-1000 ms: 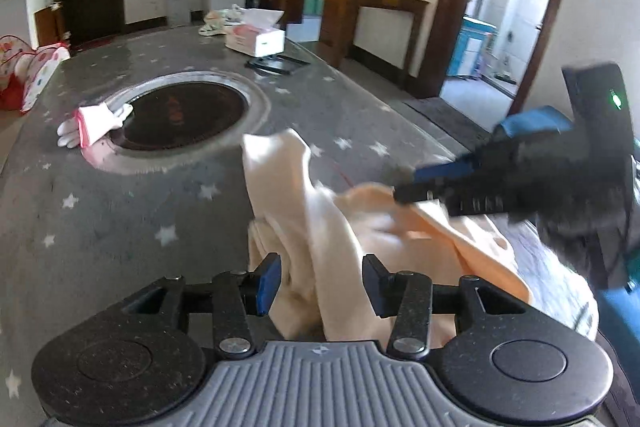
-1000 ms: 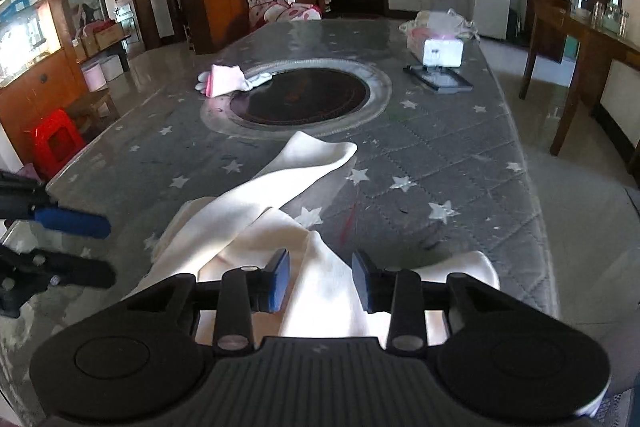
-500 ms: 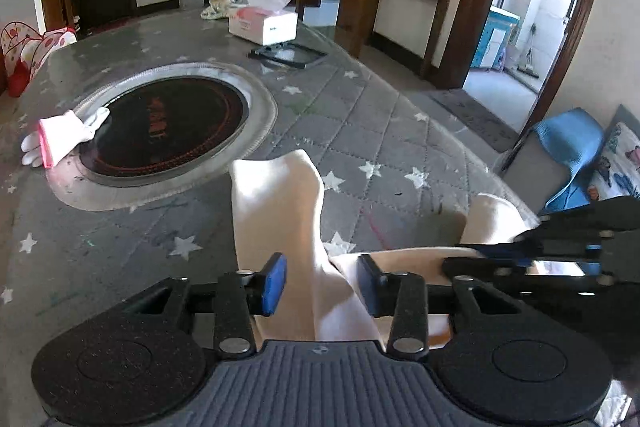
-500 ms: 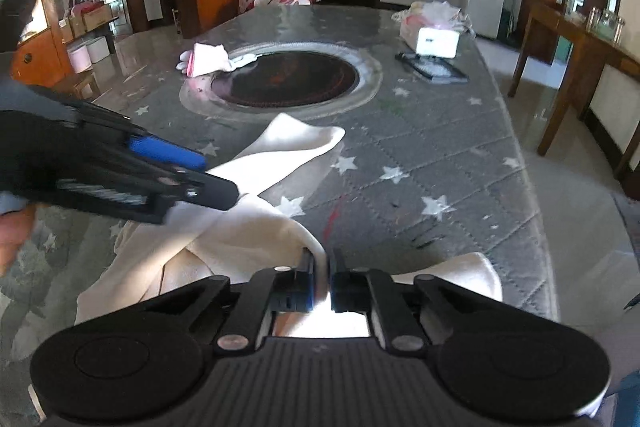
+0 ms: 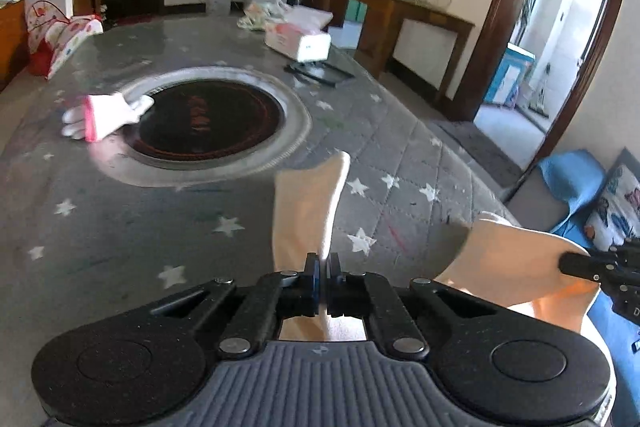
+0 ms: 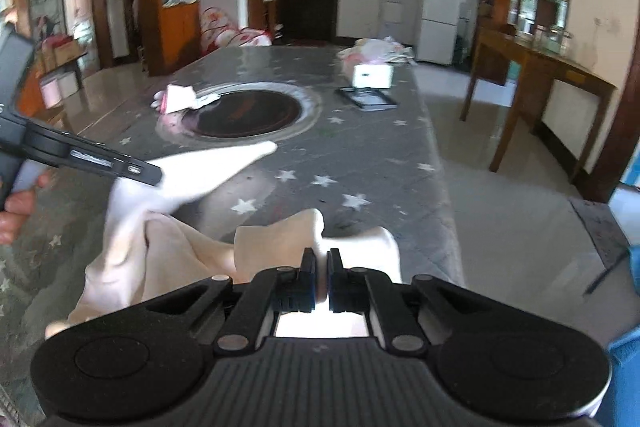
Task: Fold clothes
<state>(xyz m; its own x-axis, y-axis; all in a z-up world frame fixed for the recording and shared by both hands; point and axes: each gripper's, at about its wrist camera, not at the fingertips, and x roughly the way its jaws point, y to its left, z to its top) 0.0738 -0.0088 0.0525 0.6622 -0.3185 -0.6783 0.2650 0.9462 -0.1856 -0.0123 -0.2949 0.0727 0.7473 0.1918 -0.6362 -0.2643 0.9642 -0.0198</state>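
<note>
A cream garment [image 5: 308, 203] lies bunched at the near end of the grey star-patterned table [image 5: 120, 227]. My left gripper [image 5: 323, 263] pinches a strip of it that stands up from the jaws; the jaws are closing tight, pads pressed on the cloth. To the right, another flap of the garment [image 5: 508, 255] is lifted by my right gripper [image 5: 568, 261]. In the right wrist view, my right gripper [image 6: 323, 259] is shut on a fold of the garment [image 6: 160, 251]. My left gripper [image 6: 148, 175] holds up a pointed piece at the left, with a hand [image 6: 16, 203] behind it.
A round black recess [image 5: 204, 119] sits mid-table with a white and pink glove [image 5: 104, 113] at its rim. A tissue box [image 5: 298, 41] and a flat black frame [image 5: 320, 73] lie beyond. The table's right edge [image 6: 444, 187] drops to floor; a wooden side table [image 6: 540, 75] stands there.
Both grippers went from open around the cloth to shut on it, the right first. They have since drawn apart, lifting the garment's two parts off the table.
</note>
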